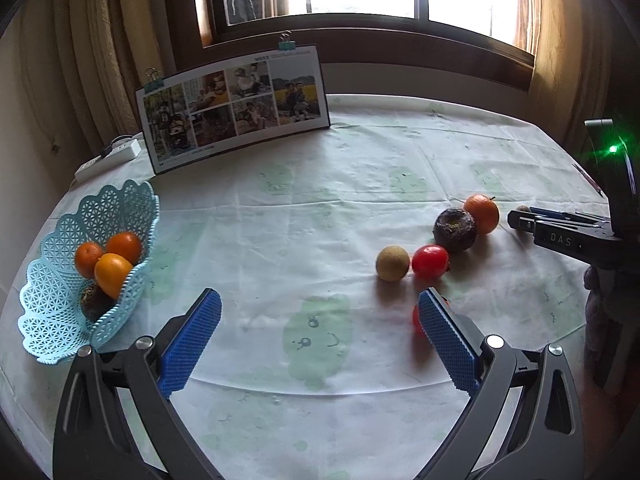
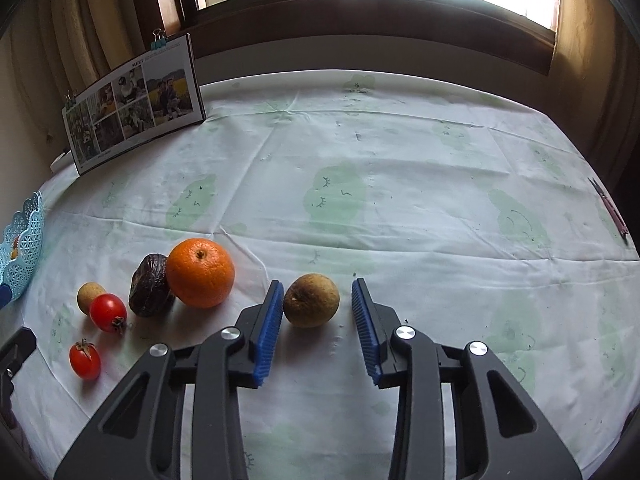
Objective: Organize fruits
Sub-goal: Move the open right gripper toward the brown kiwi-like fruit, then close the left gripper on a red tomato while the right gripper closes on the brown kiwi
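Right wrist view: brown fruit (image 2: 311, 300), stem end leftward, between parted right gripper (image 2: 316, 308) fingers.

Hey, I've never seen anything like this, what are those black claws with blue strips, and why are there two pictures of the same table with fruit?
Those are two hand-held grippers, each with a camera looking along its fingers; a person works them. One picture comes from the left gripper, open and empty above the tablecloth. The other comes from the right gripper, open, its blue pads either side of a brownish round fruit without squeezing it. Loose nearby lie an orange, a dark wrinkled fruit, a small tan fruit and two small tomatoes. The blue basket already holds several fruits. A photo board stands behind.
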`<state>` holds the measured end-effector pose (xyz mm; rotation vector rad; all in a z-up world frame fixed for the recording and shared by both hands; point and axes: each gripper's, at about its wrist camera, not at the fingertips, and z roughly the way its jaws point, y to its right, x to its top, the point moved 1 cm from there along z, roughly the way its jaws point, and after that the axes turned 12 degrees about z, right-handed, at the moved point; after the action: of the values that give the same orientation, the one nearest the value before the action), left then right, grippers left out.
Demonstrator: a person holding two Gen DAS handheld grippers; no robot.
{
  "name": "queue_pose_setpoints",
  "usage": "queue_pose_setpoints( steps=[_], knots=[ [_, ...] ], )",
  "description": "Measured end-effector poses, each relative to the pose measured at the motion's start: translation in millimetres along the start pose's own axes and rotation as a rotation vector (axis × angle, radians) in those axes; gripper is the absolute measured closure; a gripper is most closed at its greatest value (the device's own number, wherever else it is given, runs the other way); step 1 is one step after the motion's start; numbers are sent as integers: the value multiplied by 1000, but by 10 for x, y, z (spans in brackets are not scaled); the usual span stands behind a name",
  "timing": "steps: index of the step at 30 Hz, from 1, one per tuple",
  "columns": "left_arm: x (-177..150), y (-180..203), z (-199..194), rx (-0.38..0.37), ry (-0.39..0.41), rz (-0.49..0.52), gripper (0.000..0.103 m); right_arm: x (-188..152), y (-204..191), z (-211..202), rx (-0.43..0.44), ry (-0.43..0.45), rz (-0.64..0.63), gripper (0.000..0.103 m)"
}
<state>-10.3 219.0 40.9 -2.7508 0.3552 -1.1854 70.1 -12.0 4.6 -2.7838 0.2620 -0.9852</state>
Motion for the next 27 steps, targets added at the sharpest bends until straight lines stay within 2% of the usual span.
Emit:
queue_pose_setpoints(
  steps=[7,12,15,17,19,20,23,27],
  knots=[
    [23,225,161,-50,-27,44,4,5,26,13,12,-10,12,67],
    [39,368,270,-105,-60,67,19,3,37,10,17,-11,17,67],
    [43,431,345,-139,-78,67,33,4,41,6,22,-12,22,67],
    [40,465,392,-170,-96,63,48,2,43,6,24,-12,23,67],
    [29,487,408,-169,-99,65,51,1,45,6,27,-12,26,67],
    [29,497,408,-167,-96,69,60,3,47,6,29,-12,27,67],
    [18,497,363,-194,-84,66,76,6,58,2,39,-12,34,66],
    [10,481,323,-193,-76,64,76,5,71,-14,48,-4,46,67]
  ],
)
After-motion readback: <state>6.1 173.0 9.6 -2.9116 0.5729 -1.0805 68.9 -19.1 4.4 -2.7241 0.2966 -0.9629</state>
